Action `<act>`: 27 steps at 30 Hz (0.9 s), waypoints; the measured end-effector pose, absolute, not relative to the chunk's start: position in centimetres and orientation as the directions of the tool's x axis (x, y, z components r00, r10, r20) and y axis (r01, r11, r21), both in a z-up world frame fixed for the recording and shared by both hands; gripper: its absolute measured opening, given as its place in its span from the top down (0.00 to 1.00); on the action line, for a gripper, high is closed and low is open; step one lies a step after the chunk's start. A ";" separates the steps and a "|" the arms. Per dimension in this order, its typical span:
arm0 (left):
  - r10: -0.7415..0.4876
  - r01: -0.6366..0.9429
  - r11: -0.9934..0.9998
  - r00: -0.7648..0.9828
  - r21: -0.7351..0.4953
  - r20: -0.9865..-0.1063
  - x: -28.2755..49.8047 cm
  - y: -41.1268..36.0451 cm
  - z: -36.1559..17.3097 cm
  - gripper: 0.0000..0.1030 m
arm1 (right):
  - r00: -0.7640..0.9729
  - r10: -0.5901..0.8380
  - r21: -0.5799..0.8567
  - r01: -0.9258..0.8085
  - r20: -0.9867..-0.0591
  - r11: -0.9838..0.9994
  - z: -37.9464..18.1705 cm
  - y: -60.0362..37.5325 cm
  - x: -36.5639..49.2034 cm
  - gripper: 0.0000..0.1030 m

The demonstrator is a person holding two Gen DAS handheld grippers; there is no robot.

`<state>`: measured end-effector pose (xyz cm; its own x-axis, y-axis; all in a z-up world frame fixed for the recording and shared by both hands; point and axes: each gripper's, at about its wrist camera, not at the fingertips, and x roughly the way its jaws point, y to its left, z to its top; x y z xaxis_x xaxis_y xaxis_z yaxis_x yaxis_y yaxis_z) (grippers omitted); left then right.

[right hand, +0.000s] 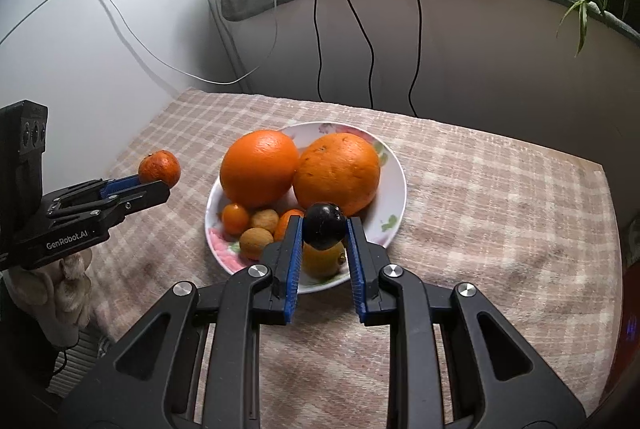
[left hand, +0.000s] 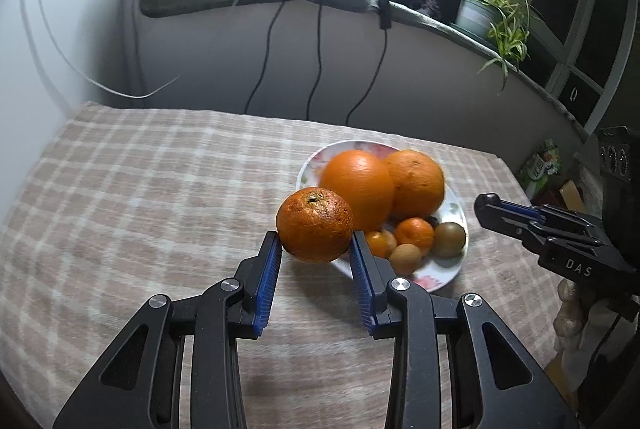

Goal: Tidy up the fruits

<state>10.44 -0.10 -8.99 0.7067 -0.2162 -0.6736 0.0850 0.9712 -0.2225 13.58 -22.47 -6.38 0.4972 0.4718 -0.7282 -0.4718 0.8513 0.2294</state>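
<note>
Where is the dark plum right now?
The dark plum is clamped in the right hand-held gripper, in the right wrist view just above the plate's near edge, over a yellow lemon.

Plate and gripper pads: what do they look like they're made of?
The plate looks like glazed ceramic, possibly melamine: glossy white with a printed floral pattern. The left gripper pads look like ribbed blue rubber or plastic, matte, with fine ridges; they are clamped on a tangerine.

Black gripper frames, blue ribbed fingers, silver screws, "GenRobot.AI" lettering
</note>
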 end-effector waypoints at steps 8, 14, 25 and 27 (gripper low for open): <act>-0.238 0.115 0.968 0.692 -0.222 -0.682 11.2 -1.7 -9.2 0.68 | 0.483 0.481 0.237 -0.481 -0.732 0.844 -7.0 -22.2 13.8 0.78; -0.253 0.134 0.965 0.686 -0.224 -0.682 11.7 -2.6 -9.2 0.68 | 0.475 0.488 0.244 -0.487 -0.732 0.839 -7.3 -21.9 14.2 0.78; -0.280 0.171 0.960 0.675 -0.224 -0.683 12.4 -4.1 -8.9 0.67 | 0.458 0.510 0.248 -0.518 -0.729 0.819 -7.5 -20.8 14.4 0.78; -0.284 0.176 0.958 0.673 -0.226 -0.682 12.5 -4.2 -8.9 0.66 | 0.457 0.512 0.251 -0.517 -0.727 0.818 -7.5 -20.8 14.5 0.78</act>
<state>12.52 -4.18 -8.85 0.6734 -0.2841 -0.6825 0.1756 0.9583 -0.2256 14.45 -20.81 -7.51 0.4574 0.5118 -0.7272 -0.5169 0.8184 0.2509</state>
